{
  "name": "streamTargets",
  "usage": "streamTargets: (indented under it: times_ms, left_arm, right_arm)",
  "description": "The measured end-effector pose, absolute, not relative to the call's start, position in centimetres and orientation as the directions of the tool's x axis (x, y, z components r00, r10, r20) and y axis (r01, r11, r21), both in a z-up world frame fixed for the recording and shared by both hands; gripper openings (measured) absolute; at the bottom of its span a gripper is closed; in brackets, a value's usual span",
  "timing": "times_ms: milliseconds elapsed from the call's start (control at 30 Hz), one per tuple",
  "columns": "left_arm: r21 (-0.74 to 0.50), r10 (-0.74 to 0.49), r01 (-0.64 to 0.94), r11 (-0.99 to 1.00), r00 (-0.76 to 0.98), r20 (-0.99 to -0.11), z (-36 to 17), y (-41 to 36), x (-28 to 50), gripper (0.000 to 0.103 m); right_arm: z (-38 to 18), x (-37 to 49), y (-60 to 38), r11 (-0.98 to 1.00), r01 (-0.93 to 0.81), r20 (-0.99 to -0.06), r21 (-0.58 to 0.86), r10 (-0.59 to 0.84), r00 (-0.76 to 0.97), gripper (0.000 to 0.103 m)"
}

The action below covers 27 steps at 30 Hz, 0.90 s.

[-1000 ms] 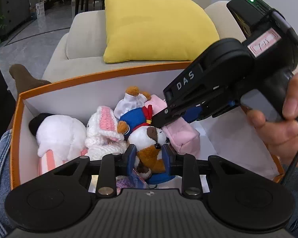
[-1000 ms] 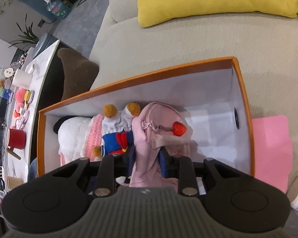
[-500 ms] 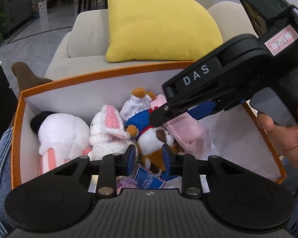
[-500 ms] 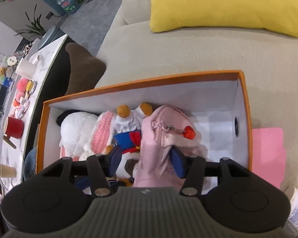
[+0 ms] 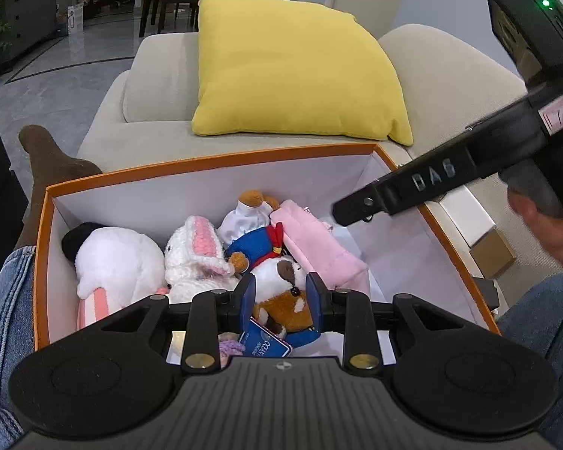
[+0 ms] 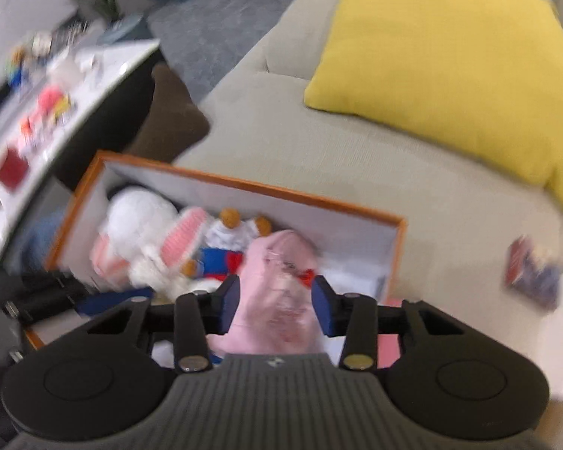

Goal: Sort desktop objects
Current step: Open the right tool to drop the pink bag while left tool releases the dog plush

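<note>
Orange box (image 5: pixel 221 157) already holds approx. five plush toys plus pink pouch (image 5: pixel 319 247), so sorting looks mostly done; left gripper (image 5: pixel 280 296) fingers narrow around the dog plush (image 5: pixel 281 281), right gripper (image 6: pixel 276 305) fingers wide, probably empty (blurry), more items wait on the table (image 6: pixel 90 75).

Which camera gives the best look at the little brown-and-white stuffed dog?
The left wrist view: the dog sits sharp between the left gripper's fingers. In the blurred right wrist view it is barely discernible beside the pink pouch.
</note>
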<state>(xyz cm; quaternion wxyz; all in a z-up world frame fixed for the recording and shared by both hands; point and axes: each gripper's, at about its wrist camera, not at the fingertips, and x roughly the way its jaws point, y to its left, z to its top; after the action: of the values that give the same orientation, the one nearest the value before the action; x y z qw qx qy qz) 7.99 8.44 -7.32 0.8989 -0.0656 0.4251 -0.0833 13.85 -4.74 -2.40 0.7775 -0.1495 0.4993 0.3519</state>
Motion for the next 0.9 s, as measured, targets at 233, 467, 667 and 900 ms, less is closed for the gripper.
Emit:
streamTargets:
  times_ms: [233, 467, 667, 900]
  left_arm:
    - [-0.192, -0.215, 0.101, 0.976, 0.581, -0.785, -8.3, 8.6, 8.5, 0.033]
    - [-0.210, -0.258, 0.150, 0.966, 0.567, -0.782, -8.6, 8.6, 8.3, 0.033]
    - [-0.238, -0.296, 0.176, 0.955, 0.546, -0.784, -9.4, 8.8, 8.4, 0.033]
    - [-0.270, -0.313, 0.161, 0.949, 0.537, -0.783, -10.5, 9.5, 9.3, 0.033]
  right_arm:
    - [-4.6, 12.4, -2.3, 0.316, -0.923, -0.935, -0.220, 0.203, 0.292, 0.019]
    - [-8.7, 10.7, -0.2, -0.105, -0.955, -0.960, -0.278, 0.071, 0.272, 0.019]
    - [-11.7, 11.7, 0.9, -0.210, -0.951, -0.974, -0.227, 0.026, 0.227, 0.018]
    - [-12.1, 14.2, 0.5, -0.106, -0.981, -0.977, -0.165, 0.154, 0.148, 0.018]
